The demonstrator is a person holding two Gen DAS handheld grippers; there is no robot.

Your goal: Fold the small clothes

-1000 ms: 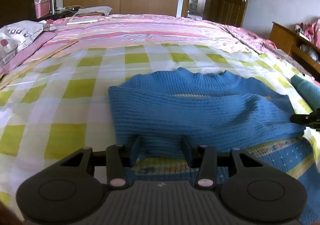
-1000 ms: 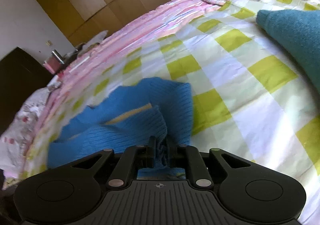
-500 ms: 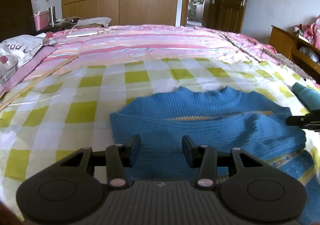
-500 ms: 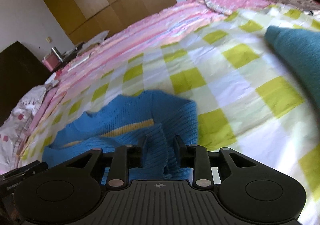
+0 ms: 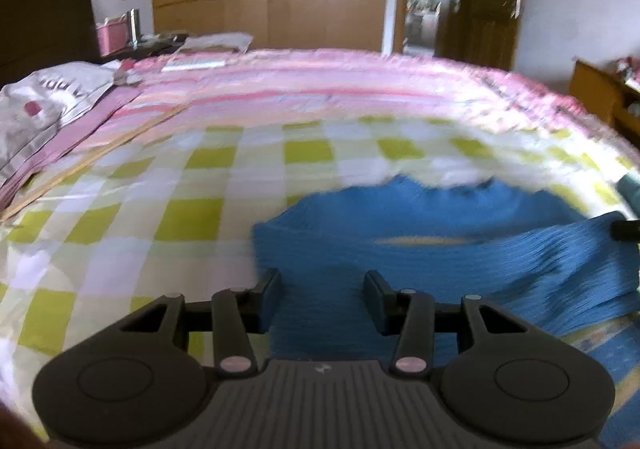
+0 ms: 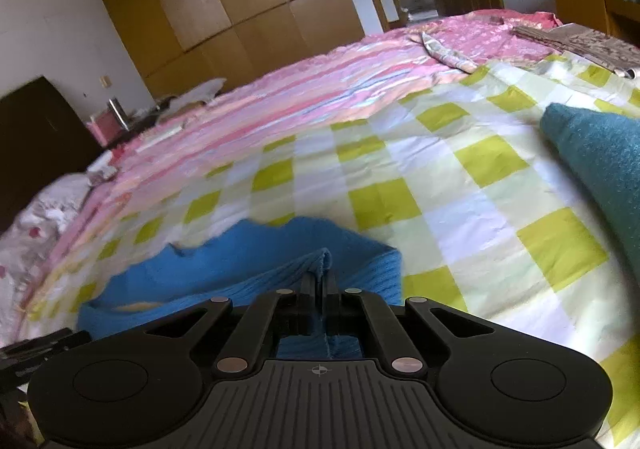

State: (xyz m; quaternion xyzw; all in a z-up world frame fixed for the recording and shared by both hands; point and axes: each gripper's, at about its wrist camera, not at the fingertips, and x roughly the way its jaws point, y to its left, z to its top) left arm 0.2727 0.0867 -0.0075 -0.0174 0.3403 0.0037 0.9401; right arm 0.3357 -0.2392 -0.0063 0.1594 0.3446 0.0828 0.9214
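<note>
A small blue knitted sweater (image 5: 424, 249) lies on the checked bedspread (image 5: 160, 209), partly folded, with a yellow stripe showing. My left gripper (image 5: 322, 289) is open above its near left part, holding nothing. My right gripper (image 6: 319, 289) is shut on a raised fold of the sweater (image 6: 248, 261) at its right side; its tip shows at the right edge of the left wrist view (image 5: 626, 230).
A teal folded garment (image 6: 600, 153) lies to the right on the bedspread (image 6: 460, 189). A pink quilt (image 5: 320, 89) covers the far bed. A grey pillow (image 5: 44, 97) is at the left. Wardrobe, door and a wooden cabinet stand behind.
My right gripper opened briefly, then closed on a sweater fold and lifted it. My left gripper stayed open and rose and drew back from the sweater.
</note>
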